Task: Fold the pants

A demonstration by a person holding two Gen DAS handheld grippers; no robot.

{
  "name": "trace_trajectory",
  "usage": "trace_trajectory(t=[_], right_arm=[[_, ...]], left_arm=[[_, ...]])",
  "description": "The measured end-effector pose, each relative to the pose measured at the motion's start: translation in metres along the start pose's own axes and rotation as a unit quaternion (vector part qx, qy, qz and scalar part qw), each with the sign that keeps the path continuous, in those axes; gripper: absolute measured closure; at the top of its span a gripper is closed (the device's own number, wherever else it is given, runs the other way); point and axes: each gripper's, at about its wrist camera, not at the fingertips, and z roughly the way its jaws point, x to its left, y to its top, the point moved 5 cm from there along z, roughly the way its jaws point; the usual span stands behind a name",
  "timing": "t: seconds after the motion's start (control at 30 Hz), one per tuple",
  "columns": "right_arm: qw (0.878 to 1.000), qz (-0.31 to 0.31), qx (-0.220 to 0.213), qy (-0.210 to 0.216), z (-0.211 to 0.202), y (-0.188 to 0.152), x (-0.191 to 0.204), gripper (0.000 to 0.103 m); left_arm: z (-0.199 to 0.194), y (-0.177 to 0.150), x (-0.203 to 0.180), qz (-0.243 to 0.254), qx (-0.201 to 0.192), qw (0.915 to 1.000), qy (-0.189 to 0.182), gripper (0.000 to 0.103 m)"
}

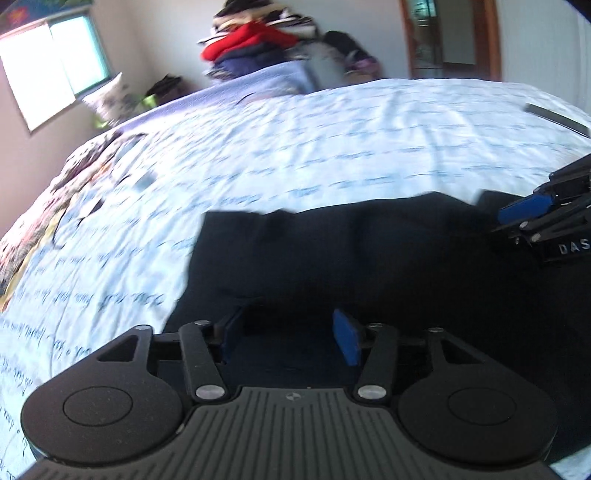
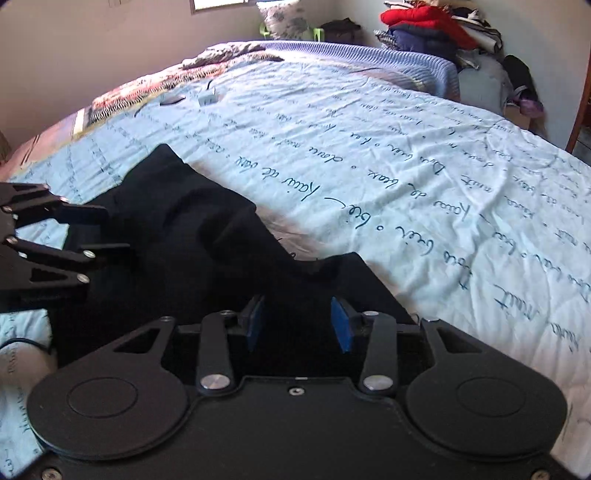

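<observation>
Dark navy pants (image 1: pixel 369 266) lie bunched on a light blue bedsheet with handwriting print (image 1: pixel 295 155). My left gripper (image 1: pixel 291 332) is open, its blue pads apart just over the near edge of the pants. My right gripper (image 2: pixel 299 325) is open too, above the pants (image 2: pixel 207 236). Each gripper shows in the other's view: the right one at the right edge (image 1: pixel 524 210), the left one at the left edge (image 2: pixel 92 232), both over the cloth.
The bed (image 2: pixel 406 147) stretches ahead. Small items lie on its far part (image 2: pixel 207 98). A pile of clothes with a red jacket (image 2: pixel 424 22) stands in the corner. A window (image 1: pixel 48 70) is on the left wall, a wooden door frame (image 1: pixel 454 37) on the right.
</observation>
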Motion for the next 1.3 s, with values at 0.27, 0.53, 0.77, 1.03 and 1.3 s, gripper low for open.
trace_trajectory(t=[0.27,0.53,0.77,1.03,1.3], right_arm=[[0.995,0.084,-0.038,-0.047,-0.015,0.022,-0.025,0.079],[0.988,-0.101,-0.074,0.096,-0.039,0.042,0.147,0.078],[0.941,-0.327,-0.085,-0.008,-0.004,0.01,0.255,0.064],[0.876,-0.457,-0.08,-0.128,0.042,-0.003,0.289,0.072],[0.934,-0.343,-0.092,-0.049,0.035,0.037,0.289,0.086]], left_arm=[[-0.024,-0.003,0.055,-0.033,-0.03,0.9951,0.088,0.027],[-0.029,-0.024,0.151,-0.114,0.001,0.973,0.201,0.027],[-0.043,-0.047,0.208,-0.171,0.014,0.9565,0.236,0.027],[-0.037,-0.06,0.21,-0.168,0.013,0.9623,0.214,0.027],[-0.046,-0.059,0.215,-0.179,0.0,0.9597,0.216,0.027]])
